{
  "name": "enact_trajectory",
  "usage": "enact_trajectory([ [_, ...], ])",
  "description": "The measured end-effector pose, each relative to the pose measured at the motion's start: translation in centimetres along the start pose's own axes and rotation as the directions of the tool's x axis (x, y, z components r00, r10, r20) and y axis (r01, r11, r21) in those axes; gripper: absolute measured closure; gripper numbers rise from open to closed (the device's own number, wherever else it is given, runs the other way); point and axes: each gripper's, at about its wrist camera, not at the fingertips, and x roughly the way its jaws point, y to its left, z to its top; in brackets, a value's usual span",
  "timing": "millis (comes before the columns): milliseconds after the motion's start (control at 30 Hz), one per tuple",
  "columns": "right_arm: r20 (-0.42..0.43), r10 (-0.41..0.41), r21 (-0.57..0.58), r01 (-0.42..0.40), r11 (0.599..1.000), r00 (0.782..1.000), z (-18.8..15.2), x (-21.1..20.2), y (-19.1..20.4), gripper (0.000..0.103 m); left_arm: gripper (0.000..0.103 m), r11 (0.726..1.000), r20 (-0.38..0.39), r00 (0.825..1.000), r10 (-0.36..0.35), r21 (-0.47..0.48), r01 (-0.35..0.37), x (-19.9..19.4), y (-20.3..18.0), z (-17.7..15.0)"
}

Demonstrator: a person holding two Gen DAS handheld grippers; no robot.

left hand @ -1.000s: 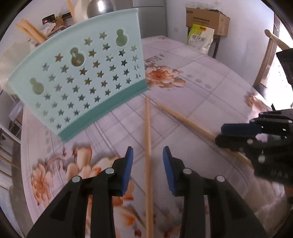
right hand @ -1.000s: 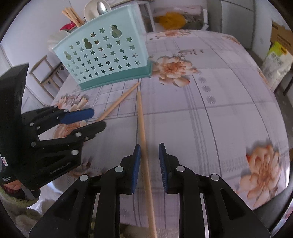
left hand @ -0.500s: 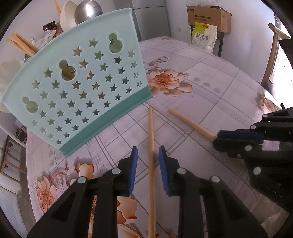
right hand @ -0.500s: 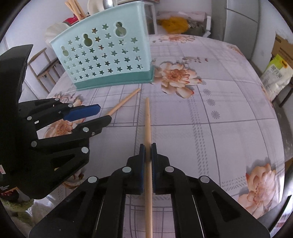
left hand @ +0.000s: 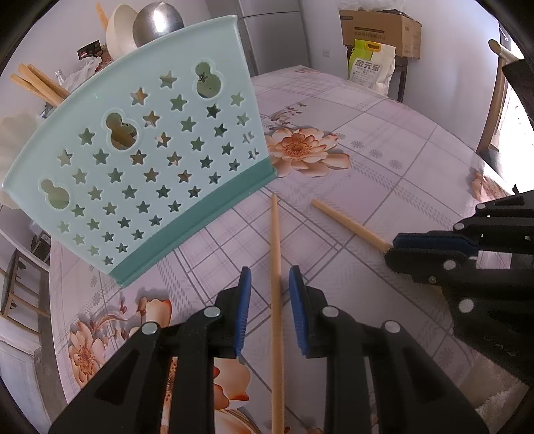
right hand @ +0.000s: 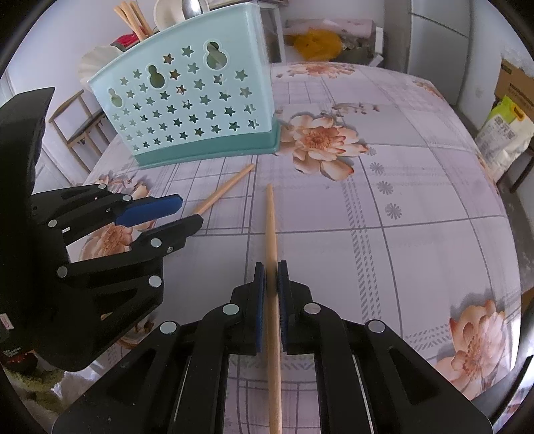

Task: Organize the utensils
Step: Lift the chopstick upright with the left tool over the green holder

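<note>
A teal utensil holder [left hand: 150, 160] with star-shaped holes stands upright on the flowered tablecloth, with chopsticks and spoon bowls sticking out of its top. Two wooden chopsticks lie in front of it. My left gripper [left hand: 270, 290] straddles one chopstick [left hand: 275, 240]; its blue pads stand a little off the wood on both sides, so it is open. My right gripper [right hand: 272, 277] is shut on the other chopstick [right hand: 271, 227], pads pressed against it. Each gripper also shows in the other's view: the right gripper [left hand: 393, 248] and the left gripper [right hand: 190, 212].
The holder [right hand: 187, 106] sits at the far left of the table [right hand: 417, 207], whose rounded edge falls away at the right. Off the table stand a cardboard box [left hand: 380, 30], a white bag [left hand: 370, 66], a fridge and wooden chairs [right hand: 76, 130].
My right gripper's jaws closed onto their chopstick. The left gripper's jaws narrowed around their chopstick without touching it. Both grippers hardly shifted.
</note>
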Motion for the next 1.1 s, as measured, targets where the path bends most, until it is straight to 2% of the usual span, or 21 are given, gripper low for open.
enact_trajectory([
  [300, 0.021, 0.002, 0.037, -0.003, 0.999, 1.0, -0.2, -0.1, -0.3, 0.098, 0.082, 0.999, 0.025, 0.999, -0.029, -0.034, 0.03, 1.0, 1.1, 0.7],
  [333, 0.022, 0.006, 0.046, -0.007, 0.999, 1.0, -0.2, -0.1, -0.4, 0.098, 0.091, 0.998, 0.028, 0.998, -0.048, -0.049, 0.049, 1.2, 1.4, 0.9],
  [400, 0.024, 0.012, 0.065, -0.014, 0.998, 1.0, -0.3, 0.0, -0.6, 0.098, 0.097, 0.994, 0.032, 0.997, -0.075, -0.078, 0.077, 1.4, 2.0, 1.0],
  [533, 0.031, 0.017, 0.083, -0.019, 0.996, 0.999, -0.3, -0.1, -0.8, 0.098, 0.097, 0.981, 0.042, 0.99, -0.135, -0.132, 0.14, 1.1, 3.4, 0.8],
  [667, 0.034, 0.017, 0.088, -0.02, 0.996, 0.999, -0.4, -0.1, -0.7, 0.098, 0.097, 0.963, 0.104, 0.977, -0.186, -0.176, 0.202, -0.8, 5.3, 0.4],
  [833, 0.032, 0.019, 0.091, -0.022, 0.996, 0.999, -0.3, 0.0, -0.7, 0.098, 0.097, 0.933, 0.224, 0.943, -0.245, -0.209, 0.293, -4.7, 7.4, 0.0],
  [1100, 0.037, 0.029, 0.103, -0.032, 0.994, 0.999, -0.3, 0.0, -0.9, 0.098, 0.097, 0.898, 0.369, 0.887, -0.277, -0.228, 0.376, -10.4, 9.8, -1.7],
])
